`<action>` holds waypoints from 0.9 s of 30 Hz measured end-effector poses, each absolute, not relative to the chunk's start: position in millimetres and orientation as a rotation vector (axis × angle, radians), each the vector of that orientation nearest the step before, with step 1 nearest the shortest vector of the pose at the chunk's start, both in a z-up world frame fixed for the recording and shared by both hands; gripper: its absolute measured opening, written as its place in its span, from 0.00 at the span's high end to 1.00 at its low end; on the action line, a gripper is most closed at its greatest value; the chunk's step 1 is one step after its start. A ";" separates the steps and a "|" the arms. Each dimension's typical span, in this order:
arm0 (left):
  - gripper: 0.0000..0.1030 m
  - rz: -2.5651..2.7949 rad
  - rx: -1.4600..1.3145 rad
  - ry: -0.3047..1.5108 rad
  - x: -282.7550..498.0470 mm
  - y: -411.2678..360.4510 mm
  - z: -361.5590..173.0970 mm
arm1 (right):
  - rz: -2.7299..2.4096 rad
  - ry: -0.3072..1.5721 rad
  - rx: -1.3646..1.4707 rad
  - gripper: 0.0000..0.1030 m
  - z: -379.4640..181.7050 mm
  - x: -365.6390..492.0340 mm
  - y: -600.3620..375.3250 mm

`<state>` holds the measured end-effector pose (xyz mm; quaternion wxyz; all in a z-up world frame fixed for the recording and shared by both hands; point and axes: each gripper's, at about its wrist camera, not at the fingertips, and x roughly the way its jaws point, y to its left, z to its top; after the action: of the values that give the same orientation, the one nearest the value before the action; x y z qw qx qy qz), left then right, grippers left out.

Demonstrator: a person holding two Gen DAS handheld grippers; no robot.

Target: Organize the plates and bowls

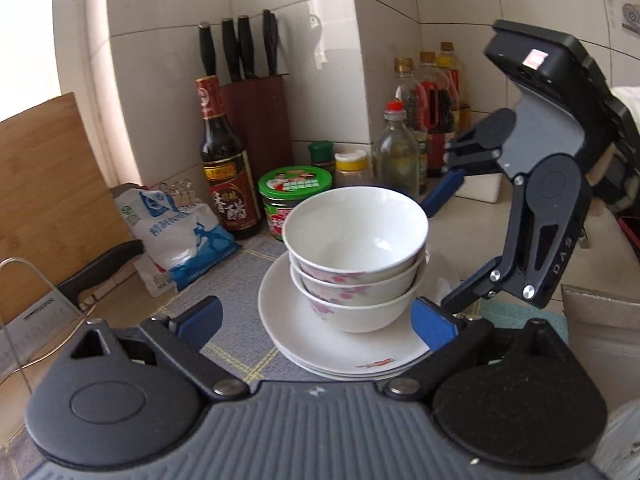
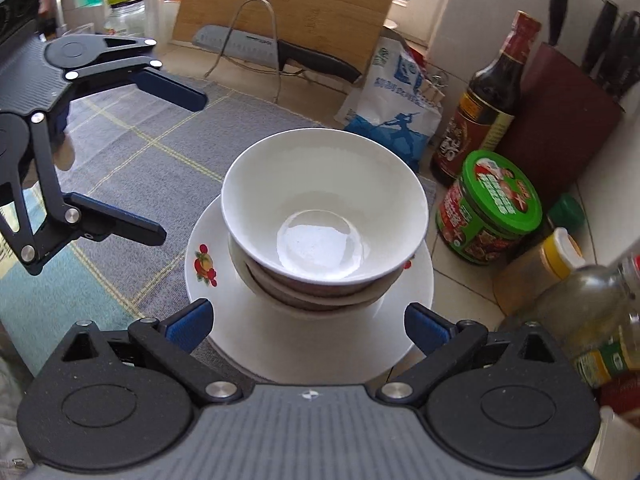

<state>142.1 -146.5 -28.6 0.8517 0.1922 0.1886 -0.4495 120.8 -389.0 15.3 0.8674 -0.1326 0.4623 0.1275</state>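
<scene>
A grey checked mat [image 2: 132, 136] covers the counter, and the plates [image 2: 224, 320] lie stacked on its edge toward the bottles; every place below is told from those plates. A cutting board [image 2: 288, 4] leans on the wall well behind them across the mat, with a cleaver [image 2: 272, 50] and a wire rack [image 2: 256, 40] in front of it. A knife block [image 1: 260, 116] stands in the tiled corner beyond the plates, and a salt bag [image 1: 184, 236] slumps between board and block, near the plates. A vinegar bottle [image 1: 226, 164] stands just past the bag, before the block. Three bowls [image 1: 356, 256] with pink flowers sit nested in the middle of the plates, the top one empty. A green-lidded jar [image 2: 492, 208] stands just beside the plates, with a small yellow-capped jar [image 2: 540, 268] next to it and a clear glass bottle [image 1: 396, 152] and oil bottles [image 1: 436, 112] farther along the wall. The right gripper [image 2: 308, 330] hangs above the near rim of the plates, its jaws spread wide to either side of the stack, touching nothing. The left gripper [image 1: 316, 322] faces the plates from the mat side, jaws likewise released and empty, its blue pads [image 1: 200, 320] clear of the rim.
</scene>
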 end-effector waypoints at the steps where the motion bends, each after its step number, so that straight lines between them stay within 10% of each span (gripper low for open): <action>1: 0.03 -0.912 0.384 0.392 137.4 -140.1 -24.2 | 0.212 0.964 -0.241 0.00 19.3 113.9 -385.0; 27: 0.03 -0.615 0.247 0.572 97.2 -98.7 28.7 | -0.367 0.776 0.120 0.00 79.4 36.7 -320.2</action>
<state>97.2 -98.7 28.7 0.9058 0.1198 0.2768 -0.2976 36.7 -320.2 79.4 0.9076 0.0583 0.3759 -0.1777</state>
